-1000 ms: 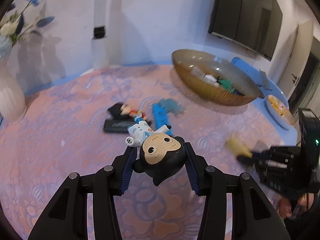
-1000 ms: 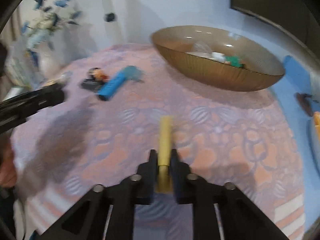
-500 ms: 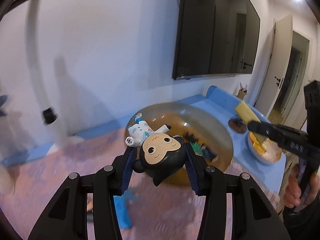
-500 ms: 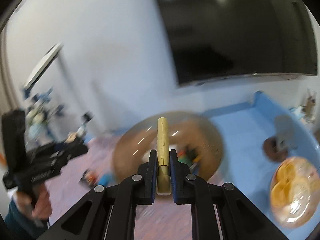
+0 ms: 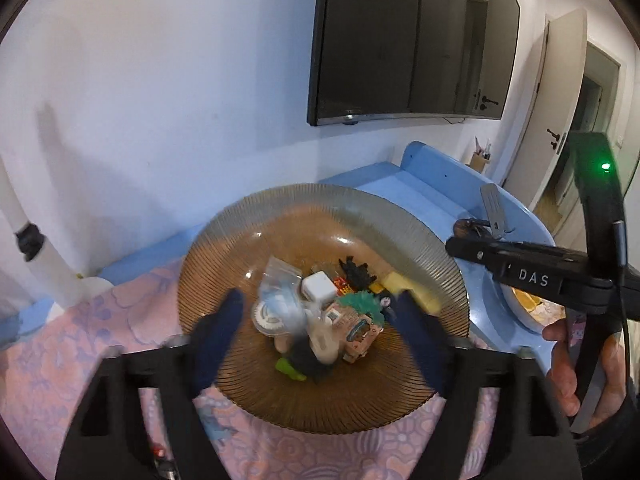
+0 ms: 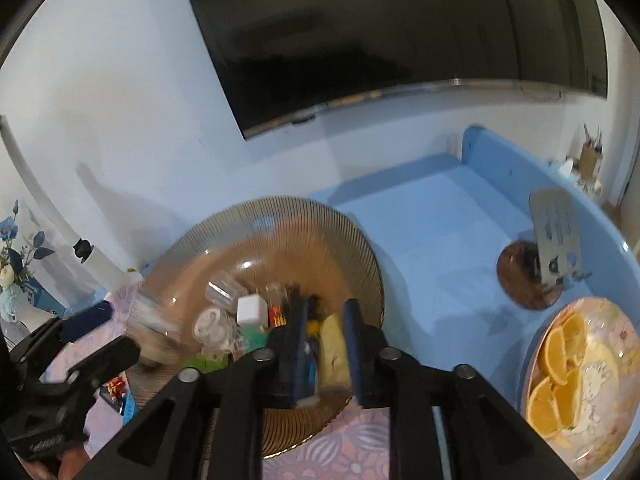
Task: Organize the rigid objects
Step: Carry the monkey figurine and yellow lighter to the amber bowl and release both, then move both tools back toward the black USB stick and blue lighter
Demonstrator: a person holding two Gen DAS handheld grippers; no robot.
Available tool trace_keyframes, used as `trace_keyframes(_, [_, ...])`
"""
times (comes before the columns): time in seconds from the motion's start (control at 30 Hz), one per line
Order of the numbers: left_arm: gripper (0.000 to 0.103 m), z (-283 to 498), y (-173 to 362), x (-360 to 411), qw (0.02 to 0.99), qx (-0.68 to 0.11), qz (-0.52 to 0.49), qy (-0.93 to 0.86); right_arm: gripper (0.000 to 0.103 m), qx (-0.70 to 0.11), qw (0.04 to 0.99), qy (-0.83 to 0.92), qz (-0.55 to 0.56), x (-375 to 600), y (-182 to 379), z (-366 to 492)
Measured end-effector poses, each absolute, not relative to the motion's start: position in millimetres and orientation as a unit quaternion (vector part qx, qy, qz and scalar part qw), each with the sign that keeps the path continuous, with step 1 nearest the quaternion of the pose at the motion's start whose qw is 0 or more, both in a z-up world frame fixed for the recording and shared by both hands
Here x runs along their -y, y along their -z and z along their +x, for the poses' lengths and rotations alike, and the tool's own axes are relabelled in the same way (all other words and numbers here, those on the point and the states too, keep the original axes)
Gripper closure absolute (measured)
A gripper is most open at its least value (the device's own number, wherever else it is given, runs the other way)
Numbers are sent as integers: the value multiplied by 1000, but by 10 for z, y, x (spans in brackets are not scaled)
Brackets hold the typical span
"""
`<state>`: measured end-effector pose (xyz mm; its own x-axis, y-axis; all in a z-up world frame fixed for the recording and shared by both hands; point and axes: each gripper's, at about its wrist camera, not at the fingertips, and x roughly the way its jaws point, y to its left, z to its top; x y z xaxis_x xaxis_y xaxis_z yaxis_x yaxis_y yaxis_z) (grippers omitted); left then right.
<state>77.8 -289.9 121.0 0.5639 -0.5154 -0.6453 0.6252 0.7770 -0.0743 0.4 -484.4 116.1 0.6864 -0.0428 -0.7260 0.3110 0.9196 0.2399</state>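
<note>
A ribbed amber glass bowl (image 5: 240, 248) (image 6: 352, 232) holds several small objects. My left gripper (image 5: 320, 316) is open above it; the doll figure (image 5: 312, 348) lies blurred in the bowl below the fingers. My right gripper (image 6: 324, 320) is open over the bowl's right side; the yellow block (image 6: 334, 344) (image 5: 412, 292) lies in the bowl between its fingers, not gripped. A white cube (image 5: 318, 286) (image 6: 251, 309), a teal toy (image 5: 360, 304) and a black figure (image 5: 356, 272) also lie in the bowl.
The bowl stands on a pink patterned cloth (image 5: 60, 344) over a blue table (image 6: 432, 216). A plate of orange slices (image 6: 576, 356) and a small brown dish with a metal clip (image 6: 532, 276) are to the right. A vase of flowers (image 6: 16, 272) stands at far left. A TV hangs on the wall.
Both grippers moved over the bowl and opened. The doll dropped from the left gripper and the yellow block from the right gripper into the bowl.
</note>
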Motion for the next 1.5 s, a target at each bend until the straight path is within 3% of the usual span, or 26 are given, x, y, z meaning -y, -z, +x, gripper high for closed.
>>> trace_keyframes(0.2, [22, 498, -1487, 2451, 896, -302, 88, 312, 77, -362, 912, 77, 177, 4738, -1360, -284])
trace_keyframes(0.33, [22, 263, -1660, 1858, 914, -289, 50, 279, 60, -340, 928, 7, 153, 4296, -1644, -501])
trace_keyframes(0.47, [22, 68, -1674, 1327, 926, -283, 20, 250, 60, -314, 942, -66, 97, 3688, -1797, -744])
trace_keyframes(0.6, [18, -34, -1376, 806, 932, -309, 7, 188, 60, -335, 932, -121, 71, 3113, -1517, -820])
trace_keyframes(0.8, [18, 3, -430, 256, 914, -393, -6, 97, 60, -412, 898, -129, 80, 2734, -672, -582])
trace_keyframes(0.93, [18, -24, -146, 145, 906, -415, -8, 85, 60, -430, 894, -110, 70, 2665, -334, -504])
trace_keyframes(1.17, [18, -59, -135, 231, 907, -412, 18, 86, 60, -442, 890, -92, 54, 2663, -218, -440])
trace_keyframes(1.33, [18, -85, -127, 338, 903, -418, 49, 84, 52, -452, 886, -87, 54, 2656, -225, -402])
trace_keyframes(1.5, [18, 184, -449, 393, 893, -427, -27, 142, 50, -479, 861, -134, 108, 2544, -396, -263])
